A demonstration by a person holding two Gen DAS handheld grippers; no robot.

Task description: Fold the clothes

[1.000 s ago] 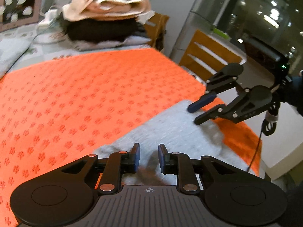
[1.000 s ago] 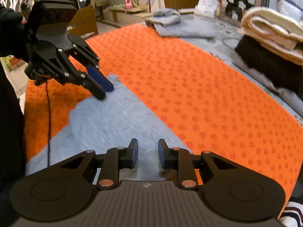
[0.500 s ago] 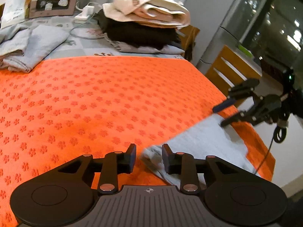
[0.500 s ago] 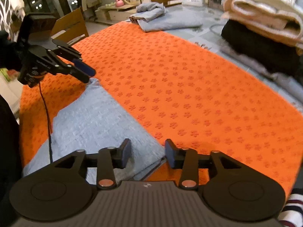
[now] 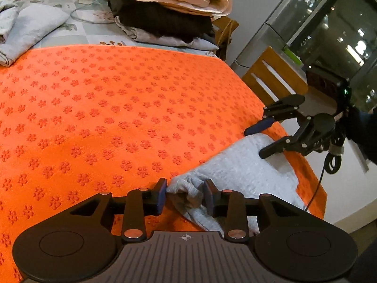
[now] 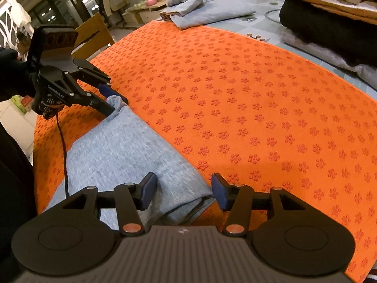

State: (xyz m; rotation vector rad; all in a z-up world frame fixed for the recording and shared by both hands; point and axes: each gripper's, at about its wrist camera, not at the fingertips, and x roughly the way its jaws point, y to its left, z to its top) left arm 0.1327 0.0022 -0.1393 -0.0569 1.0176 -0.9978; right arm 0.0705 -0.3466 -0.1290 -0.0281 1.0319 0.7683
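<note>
A grey garment (image 5: 247, 176) lies folded in a long strip on the orange flower-print mat (image 5: 117, 106), near its front edge. My left gripper (image 5: 186, 195) straddles one bunched corner. Its jaws are opening and the cloth sits loosely between the pads. In the right wrist view the same gripper (image 6: 113, 102) stands around that corner at the far end of the garment (image 6: 117, 153). My right gripper (image 6: 183, 188) is over the other end with its jaws opening wide. The folded edge lies between the pads, clear of the right one. It also shows from the left wrist camera (image 5: 259, 140), where a person's dark sleeve holds it.
A stack of folded clothes (image 5: 165, 11) in cream, black and grey stands at the back of the table. Another folded grey piece (image 5: 23, 28) lies at the back left. A wooden chair (image 5: 271, 77) stands beyond the mat's right edge, and a second chair (image 6: 92, 37) is on the other side.
Both pairs of jaws have widened and let the grey cloth settle on the mat. Both hands slid along it and dipped, so the two ends now lie further apart in view.
</note>
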